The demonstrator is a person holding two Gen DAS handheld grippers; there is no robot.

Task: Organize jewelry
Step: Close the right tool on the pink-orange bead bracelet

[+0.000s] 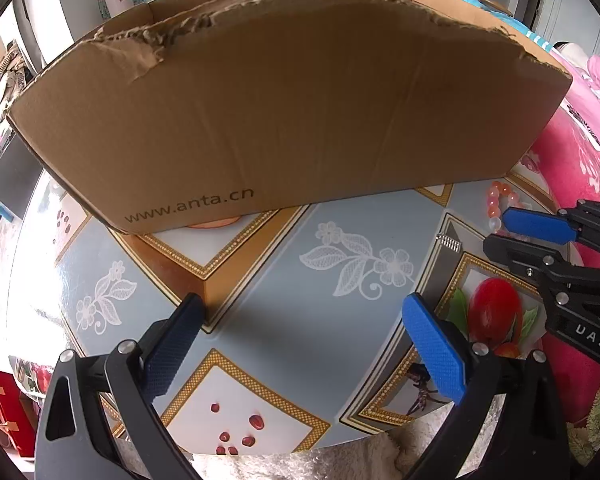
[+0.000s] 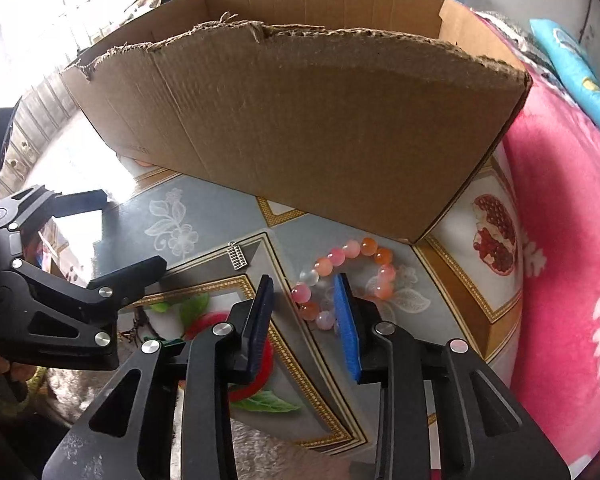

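A bead bracelet (image 2: 340, 270) of pink, orange and white beads lies on the patterned table in front of the open cardboard box (image 2: 320, 120); it also shows in the left wrist view (image 1: 496, 204). A small silver charm (image 2: 236, 261) lies to its left, also seen in the left wrist view (image 1: 449, 241). My right gripper (image 2: 305, 294) is open, its fingertips just above the near-left part of the bracelet, holding nothing. My left gripper (image 1: 304, 312) is open and empty over the bare table, well left of the bracelet. The box's inside is hidden.
The cardboard box (image 1: 284, 120) with a torn top edge fills the far side of the table. A pink flowered blanket (image 2: 572, 260) lies to the right. A furry cloth (image 1: 340, 460) covers the near table edge. The right gripper shows in the left wrist view (image 1: 512, 232).
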